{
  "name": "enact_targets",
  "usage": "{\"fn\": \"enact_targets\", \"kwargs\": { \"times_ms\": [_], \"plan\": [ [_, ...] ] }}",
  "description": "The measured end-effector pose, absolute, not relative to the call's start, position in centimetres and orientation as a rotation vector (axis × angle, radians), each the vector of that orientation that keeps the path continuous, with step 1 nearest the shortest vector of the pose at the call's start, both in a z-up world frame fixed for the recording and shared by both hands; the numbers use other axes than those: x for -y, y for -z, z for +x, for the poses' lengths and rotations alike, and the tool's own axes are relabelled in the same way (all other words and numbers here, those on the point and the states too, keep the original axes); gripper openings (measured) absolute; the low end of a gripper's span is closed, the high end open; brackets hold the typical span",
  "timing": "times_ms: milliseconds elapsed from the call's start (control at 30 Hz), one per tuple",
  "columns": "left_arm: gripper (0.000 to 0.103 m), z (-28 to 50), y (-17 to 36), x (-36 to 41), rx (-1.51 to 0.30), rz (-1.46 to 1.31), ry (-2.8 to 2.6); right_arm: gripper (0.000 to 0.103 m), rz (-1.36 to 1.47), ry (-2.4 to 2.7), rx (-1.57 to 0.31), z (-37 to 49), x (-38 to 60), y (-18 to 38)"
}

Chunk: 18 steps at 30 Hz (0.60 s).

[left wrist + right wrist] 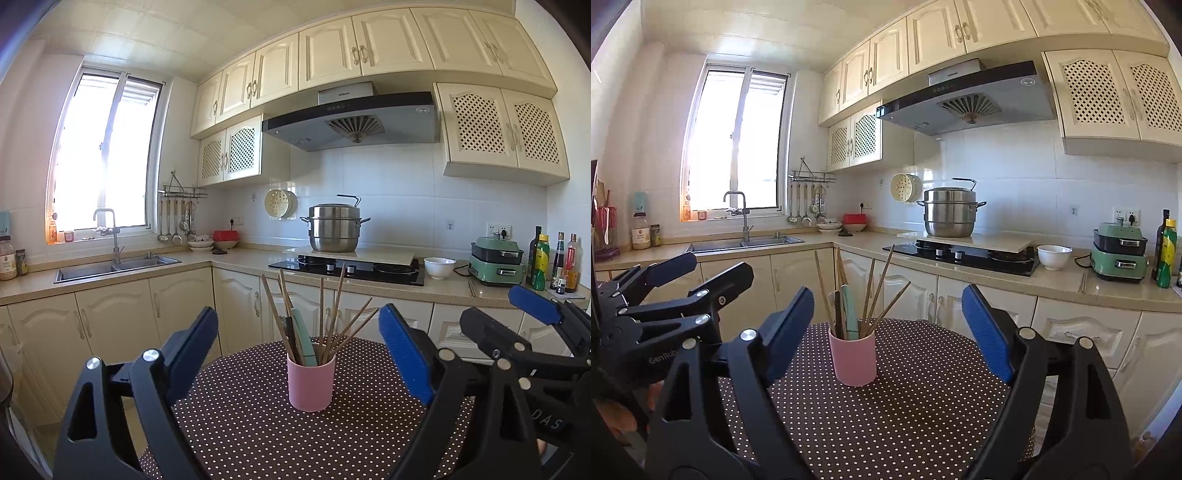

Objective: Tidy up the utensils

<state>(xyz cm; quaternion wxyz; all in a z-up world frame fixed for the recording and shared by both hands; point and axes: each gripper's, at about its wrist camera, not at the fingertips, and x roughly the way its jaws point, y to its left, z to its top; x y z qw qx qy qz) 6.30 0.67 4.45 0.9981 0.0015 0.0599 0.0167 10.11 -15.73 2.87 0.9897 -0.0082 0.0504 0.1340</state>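
Observation:
A pink cup (311, 382) stands upright on a round table with a brown polka-dot cloth (240, 435). It holds several wooden chopsticks (334, 317), a pale green-handled utensil (304, 338) and a dark utensil. My left gripper (297, 354) is open and empty, its fingers either side of the cup and short of it. My right gripper (886, 325) is open and empty, level with the cup (854, 360), which sits left of its centre. Each gripper shows in the other's view: the right one (517, 325), the left one (683, 280).
Behind the table (923, 413) runs an L-shaped kitchen counter (229, 258) with a sink (114, 267), a gas hob (351, 267) with a steel pot (334, 229), a white bowl (439, 266), a green appliance (496, 264) and bottles (546, 262).

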Motion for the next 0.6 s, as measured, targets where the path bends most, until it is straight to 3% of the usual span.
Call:
{"fn": "enact_targets", "kwargs": {
  "times_ms": [600],
  "plan": [
    [0.087, 6.26, -4.25, -0.66, -0.120, 0.012, -0.036, 0.082, -0.021, -0.269, -0.109, 10.13, 15.57, -2.85]
  ]
}}
